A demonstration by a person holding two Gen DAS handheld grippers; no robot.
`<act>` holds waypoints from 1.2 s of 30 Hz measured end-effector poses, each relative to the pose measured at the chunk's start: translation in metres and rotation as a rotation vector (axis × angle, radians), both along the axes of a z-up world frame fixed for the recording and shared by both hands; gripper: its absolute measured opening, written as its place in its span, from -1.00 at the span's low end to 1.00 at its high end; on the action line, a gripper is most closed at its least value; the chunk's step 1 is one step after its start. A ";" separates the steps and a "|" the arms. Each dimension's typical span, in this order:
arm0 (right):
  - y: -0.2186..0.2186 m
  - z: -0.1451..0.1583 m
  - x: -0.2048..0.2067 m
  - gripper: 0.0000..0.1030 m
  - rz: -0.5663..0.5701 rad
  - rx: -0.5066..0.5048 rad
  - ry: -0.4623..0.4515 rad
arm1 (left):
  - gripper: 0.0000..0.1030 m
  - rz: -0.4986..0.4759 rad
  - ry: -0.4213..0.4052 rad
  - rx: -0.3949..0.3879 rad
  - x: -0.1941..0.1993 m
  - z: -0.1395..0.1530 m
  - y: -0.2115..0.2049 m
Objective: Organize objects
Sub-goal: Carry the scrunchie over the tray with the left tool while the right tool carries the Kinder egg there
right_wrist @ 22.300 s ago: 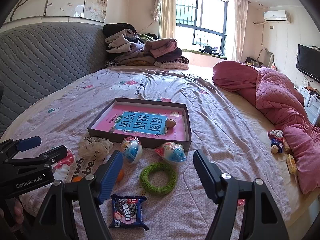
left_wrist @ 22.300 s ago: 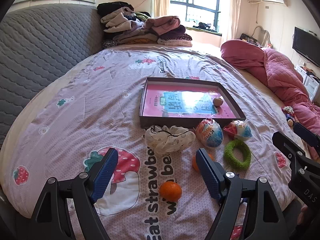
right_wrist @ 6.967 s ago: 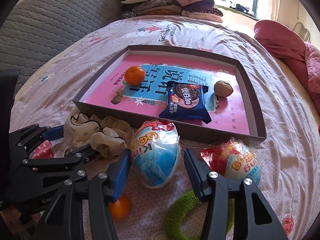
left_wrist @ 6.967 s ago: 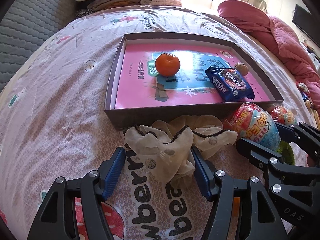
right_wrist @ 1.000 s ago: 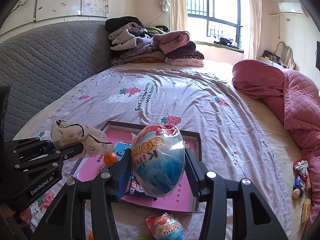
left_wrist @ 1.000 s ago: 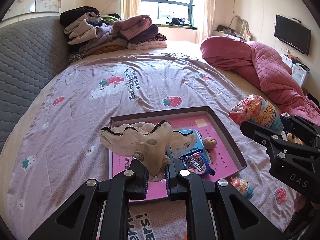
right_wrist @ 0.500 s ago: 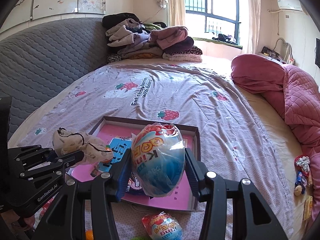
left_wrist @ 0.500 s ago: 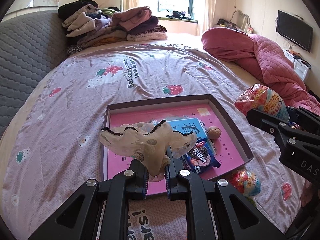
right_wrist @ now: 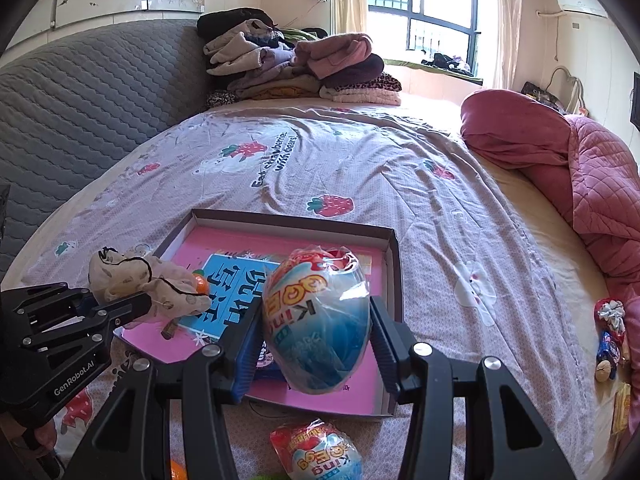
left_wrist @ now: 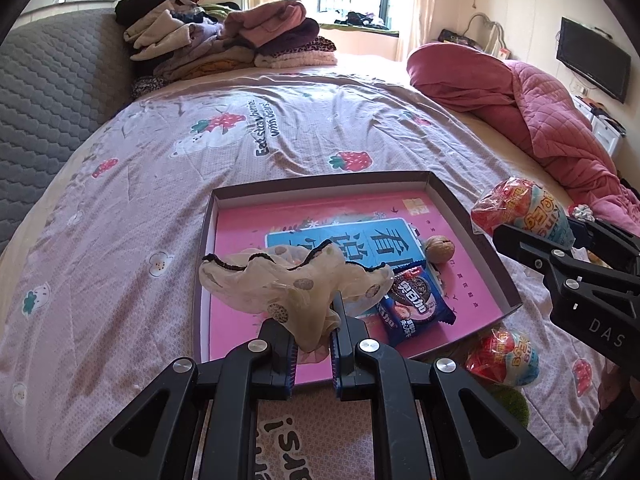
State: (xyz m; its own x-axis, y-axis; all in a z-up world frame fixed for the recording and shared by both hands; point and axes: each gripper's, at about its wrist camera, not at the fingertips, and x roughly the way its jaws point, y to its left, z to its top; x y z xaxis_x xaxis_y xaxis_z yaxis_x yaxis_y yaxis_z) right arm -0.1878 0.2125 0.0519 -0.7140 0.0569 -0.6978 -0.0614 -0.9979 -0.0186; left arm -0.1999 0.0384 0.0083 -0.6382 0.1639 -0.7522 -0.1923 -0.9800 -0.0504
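Left gripper (left_wrist: 313, 330) pinched on cream scrunchie (left_wrist: 288, 286), right gripper (right_wrist: 316, 334) clamping toy egg (right_wrist: 318, 320), both above tray (left_wrist: 320, 191).

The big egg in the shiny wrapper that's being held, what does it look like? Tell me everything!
The big egg is wrapped in crinkly clear plastic, red on top and blue below, with printed letters. The right gripper pinches it on both sides with its fingers, holding it upright in the air above the near edge of the box. Only the fingers touch it.
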 end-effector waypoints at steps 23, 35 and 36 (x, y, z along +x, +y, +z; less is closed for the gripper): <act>0.010 -0.036 -0.012 -0.02 -0.029 0.011 -0.076 | -0.75 -0.007 -0.055 0.004 -0.011 -0.032 0.003; 0.010 -0.062 -0.022 -0.02 -0.040 0.020 -0.132 | -0.75 -0.015 -0.079 0.002 -0.016 -0.049 0.005; 0.010 -0.063 -0.023 -0.02 -0.041 0.021 -0.137 | -0.75 -0.014 -0.080 0.001 -0.017 -0.050 0.005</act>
